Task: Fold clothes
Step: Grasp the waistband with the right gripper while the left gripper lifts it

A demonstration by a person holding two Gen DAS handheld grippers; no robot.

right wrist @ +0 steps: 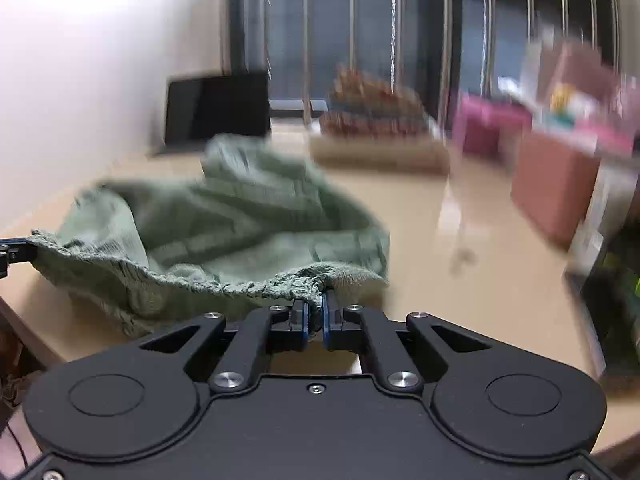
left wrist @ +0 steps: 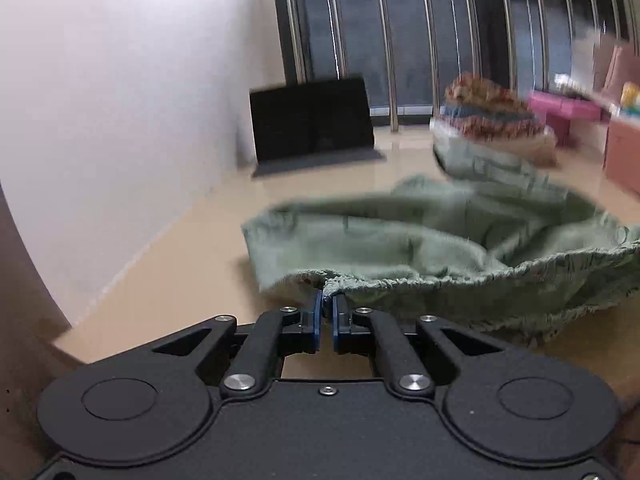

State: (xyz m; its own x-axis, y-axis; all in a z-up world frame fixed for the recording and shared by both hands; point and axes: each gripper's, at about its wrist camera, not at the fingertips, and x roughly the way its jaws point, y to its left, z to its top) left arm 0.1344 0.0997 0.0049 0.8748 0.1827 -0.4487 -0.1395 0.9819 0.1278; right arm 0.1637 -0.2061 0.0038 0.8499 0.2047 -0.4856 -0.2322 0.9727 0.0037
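Note:
A sage green garment [left wrist: 420, 248] with a gathered elastic waistband hangs slack between both grippers above the beige table [left wrist: 168, 272]. My left gripper [left wrist: 327, 300] is shut on the waistband's left end. In the right wrist view the same green garment [right wrist: 224, 232] sags leftward from my right gripper [right wrist: 316, 304], which is shut on the waistband's right end. The left gripper's black and blue tip [right wrist: 16, 250] shows at the left edge of that view, pinching the far end of the band. The lower part of the garment trails on the table.
A stack of folded patterned clothes [left wrist: 492, 120] sits at the back of the table, with a dark tablet [left wrist: 312, 120] leaning against the white wall to its left. Pink boxes [right wrist: 556, 184] stand at the right. Dark glass doors rise behind.

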